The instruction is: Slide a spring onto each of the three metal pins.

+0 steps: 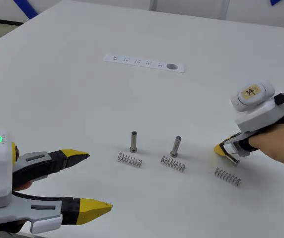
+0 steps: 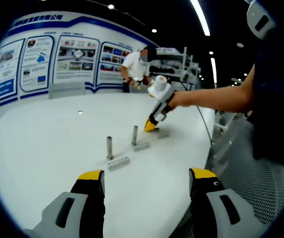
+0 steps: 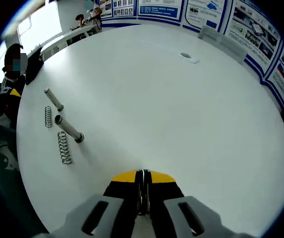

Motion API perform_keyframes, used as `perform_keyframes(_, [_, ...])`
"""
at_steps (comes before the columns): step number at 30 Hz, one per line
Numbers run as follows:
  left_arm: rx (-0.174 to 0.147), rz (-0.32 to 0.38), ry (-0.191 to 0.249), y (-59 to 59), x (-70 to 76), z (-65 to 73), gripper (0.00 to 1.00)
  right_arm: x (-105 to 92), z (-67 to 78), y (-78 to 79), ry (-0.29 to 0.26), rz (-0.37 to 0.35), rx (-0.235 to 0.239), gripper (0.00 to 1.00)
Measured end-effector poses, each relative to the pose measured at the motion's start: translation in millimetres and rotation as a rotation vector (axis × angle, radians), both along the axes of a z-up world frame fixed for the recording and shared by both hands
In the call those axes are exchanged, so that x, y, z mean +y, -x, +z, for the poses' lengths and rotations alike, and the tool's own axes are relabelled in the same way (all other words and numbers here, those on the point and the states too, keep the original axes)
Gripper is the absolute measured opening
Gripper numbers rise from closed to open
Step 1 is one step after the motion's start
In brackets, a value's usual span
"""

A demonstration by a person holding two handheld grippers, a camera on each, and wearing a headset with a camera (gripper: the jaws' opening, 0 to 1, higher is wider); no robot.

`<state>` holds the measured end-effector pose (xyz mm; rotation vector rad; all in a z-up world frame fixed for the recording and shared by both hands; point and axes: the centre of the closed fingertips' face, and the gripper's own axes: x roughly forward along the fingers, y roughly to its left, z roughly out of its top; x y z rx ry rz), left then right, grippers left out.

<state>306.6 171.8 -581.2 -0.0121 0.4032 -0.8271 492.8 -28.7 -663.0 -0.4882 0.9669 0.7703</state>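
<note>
Two metal pins [image 1: 133, 141] [image 1: 176, 146] stand upright on the white table [image 1: 82, 99]. A spring lies in front of each [image 1: 129, 159] [image 1: 173, 164], and a third spring [image 1: 228, 177] lies further right. Just above that third spring, my right gripper [image 1: 226, 150] is shut on a third metal pin [image 3: 143, 191], its tip close to the table. My left gripper [image 1: 95, 182] is open with nothing between its fingers, low at the near left, short of the pins. In the left gripper view the two pins [image 2: 109, 148] [image 2: 134, 135] stand ahead, with the right gripper [image 2: 152, 124] beyond them.
A flat white power strip [image 1: 144, 63] lies across the far middle of the table. In the left gripper view the table's edge [image 2: 206, 148] runs along the right, and a person [image 2: 134, 67] stands beyond the far side.
</note>
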Motion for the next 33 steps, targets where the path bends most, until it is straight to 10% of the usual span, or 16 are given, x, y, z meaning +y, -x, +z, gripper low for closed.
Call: perform_keyframes(33, [-0.021, -0.023, -0.009, 1.5, -3.2, 6.6, 0.68, 1.2, 45.7, 19.3, -0.144, -0.038, -0.107, 0.09])
